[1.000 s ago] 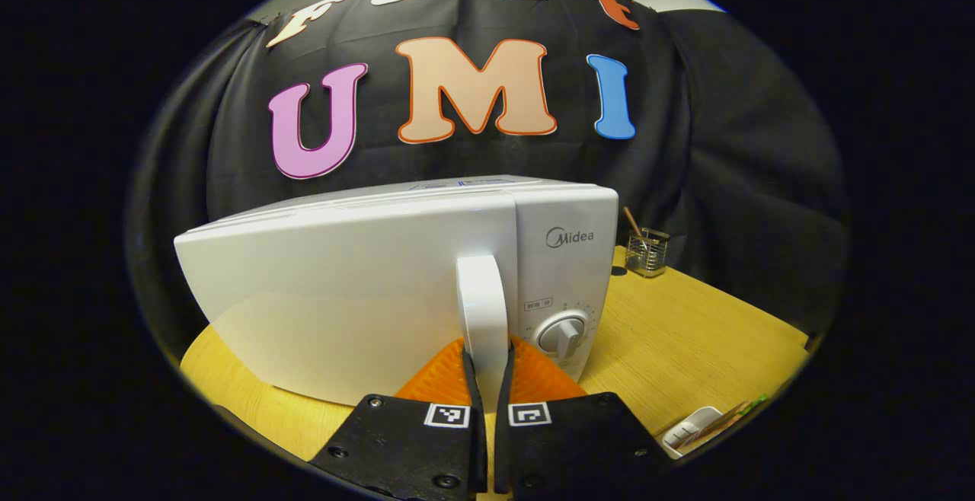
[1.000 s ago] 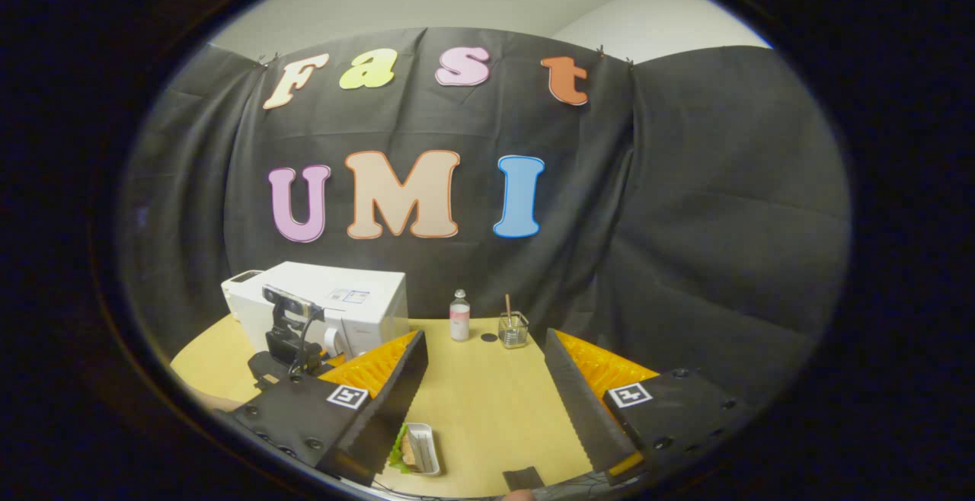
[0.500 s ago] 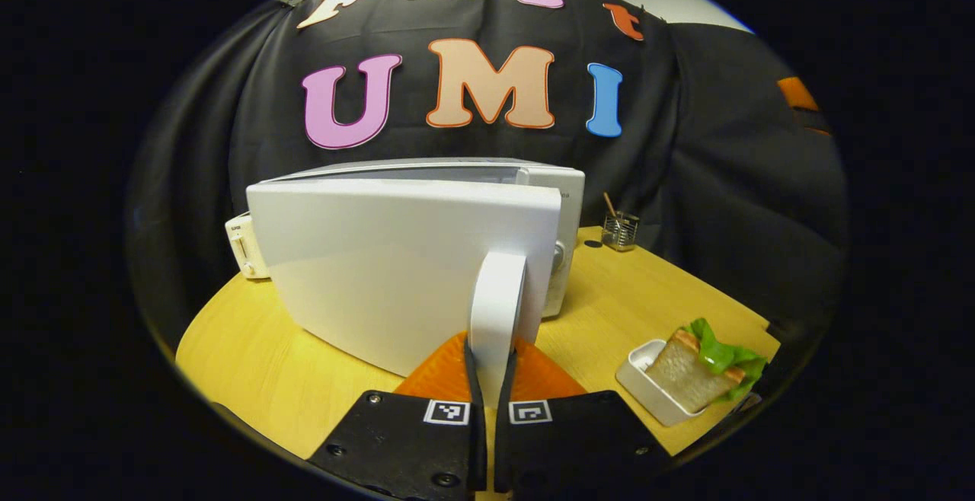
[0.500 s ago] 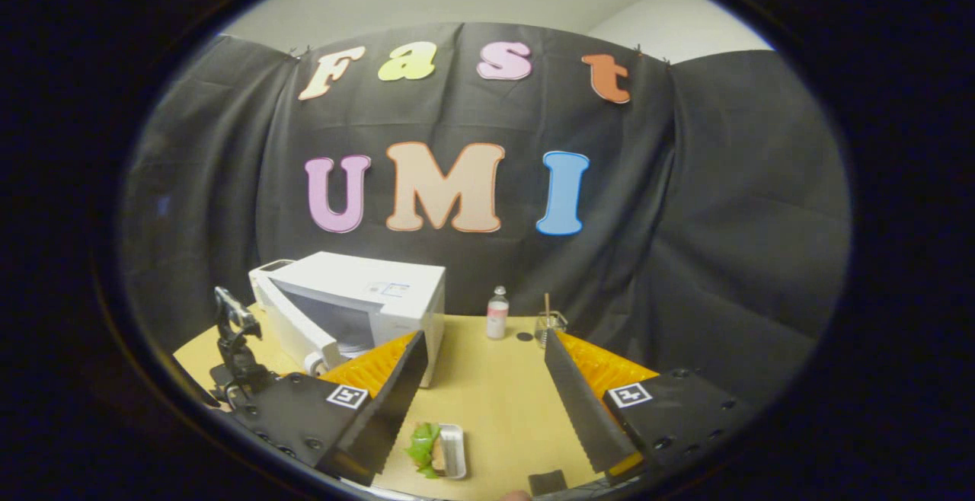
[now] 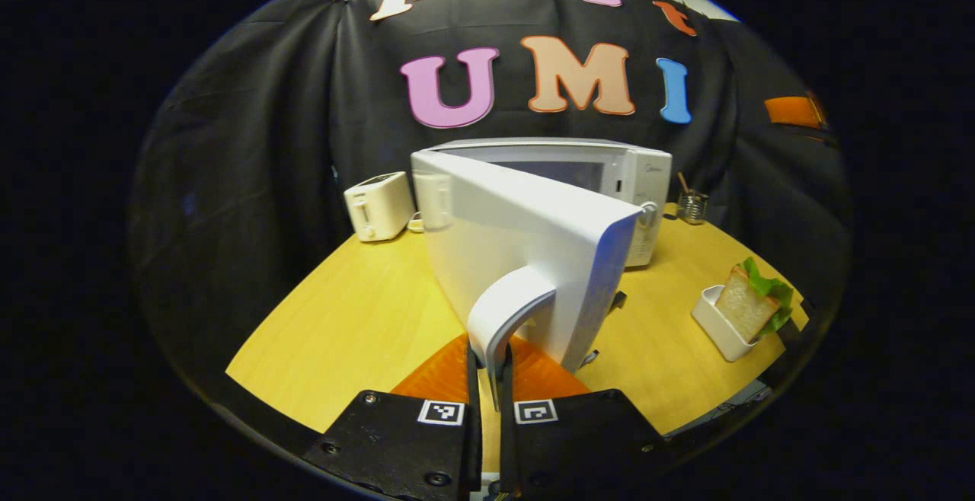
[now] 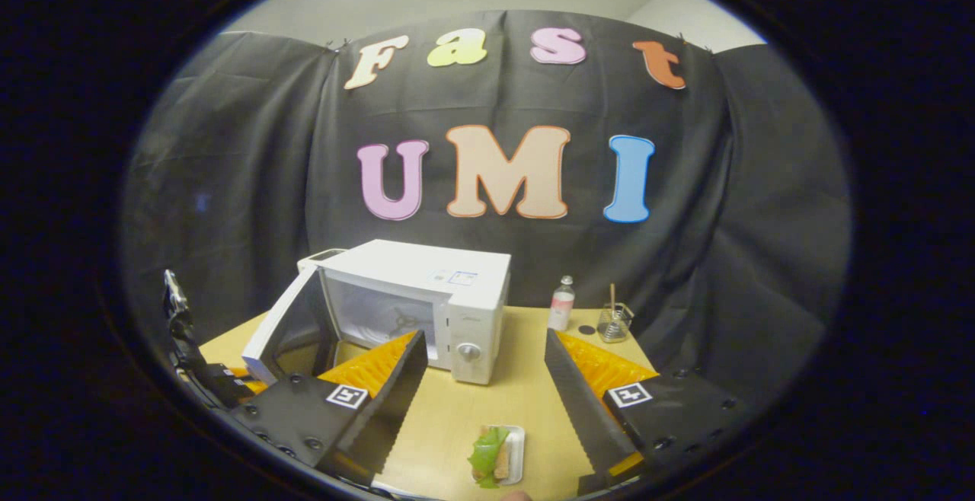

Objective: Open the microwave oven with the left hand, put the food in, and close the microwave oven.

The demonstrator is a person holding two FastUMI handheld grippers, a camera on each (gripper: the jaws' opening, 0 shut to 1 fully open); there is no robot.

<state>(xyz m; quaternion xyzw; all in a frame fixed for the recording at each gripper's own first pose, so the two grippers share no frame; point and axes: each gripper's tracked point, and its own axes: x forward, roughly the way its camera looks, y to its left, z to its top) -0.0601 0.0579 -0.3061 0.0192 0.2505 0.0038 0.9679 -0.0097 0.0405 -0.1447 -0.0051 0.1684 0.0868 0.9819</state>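
Observation:
The white microwave [image 5: 609,173] stands on the wooden table with its door [image 5: 525,250] swung wide open. My left gripper [image 5: 490,352] is shut on the curved white door handle [image 5: 506,307]. In the right gripper view the microwave [image 6: 465,299] shows its open cavity [image 6: 385,318], the door [image 6: 286,326] hangs out to the left, and the left gripper [image 6: 194,364] is at the door's edge. The food is a sandwich with lettuce in a small white tray [image 5: 731,318]. That tray [image 6: 499,455] lies low between the fingers of my right gripper [image 6: 484,337], which is open and holds nothing.
A white toaster [image 5: 377,204] stands left of the microwave. A small bottle [image 6: 562,303] and a glass cup [image 6: 613,322] with a stick in it stand at the back right. The yellow table [image 5: 343,318] has bare room on the left.
The left gripper has pulled the door from almost shut to wide open, swinging leftward. The right gripper stays open and has shifted so the tray lies between its fingers.

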